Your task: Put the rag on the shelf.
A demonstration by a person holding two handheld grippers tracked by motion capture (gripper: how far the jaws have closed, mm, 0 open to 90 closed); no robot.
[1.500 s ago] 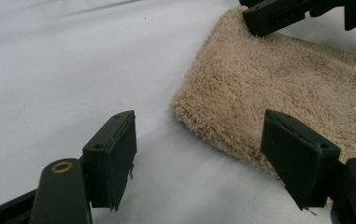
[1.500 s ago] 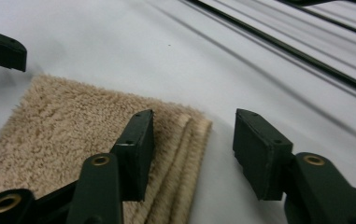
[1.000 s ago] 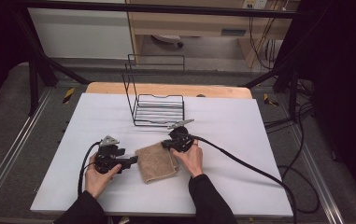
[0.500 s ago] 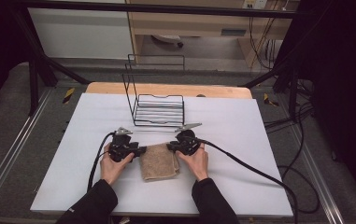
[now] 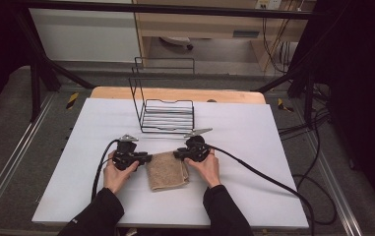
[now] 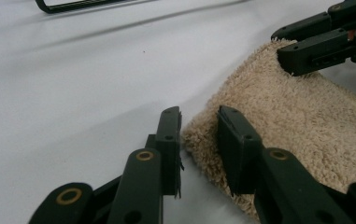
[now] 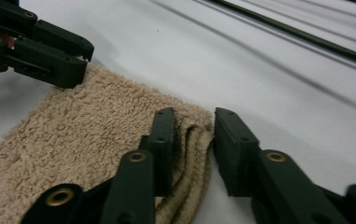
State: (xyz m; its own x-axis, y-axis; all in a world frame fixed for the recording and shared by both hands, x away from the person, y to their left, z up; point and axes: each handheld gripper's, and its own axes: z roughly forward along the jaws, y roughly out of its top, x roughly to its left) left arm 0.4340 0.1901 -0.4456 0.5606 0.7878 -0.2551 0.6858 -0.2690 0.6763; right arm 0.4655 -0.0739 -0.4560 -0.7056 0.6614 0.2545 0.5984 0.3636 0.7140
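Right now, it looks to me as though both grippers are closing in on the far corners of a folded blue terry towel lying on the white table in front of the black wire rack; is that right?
Almost: the folded terry towel is beige, not blue, as the high view and both gripper views show. The rest holds: the left gripper and the right gripper each straddle a far corner with open jaws, on the white table, in front of the black wire rack.

White-topped table (image 5: 273,147), grey floor (image 5: 8,128), wooden furniture (image 5: 200,24) behind, dark surroundings, black cables (image 5: 318,147)
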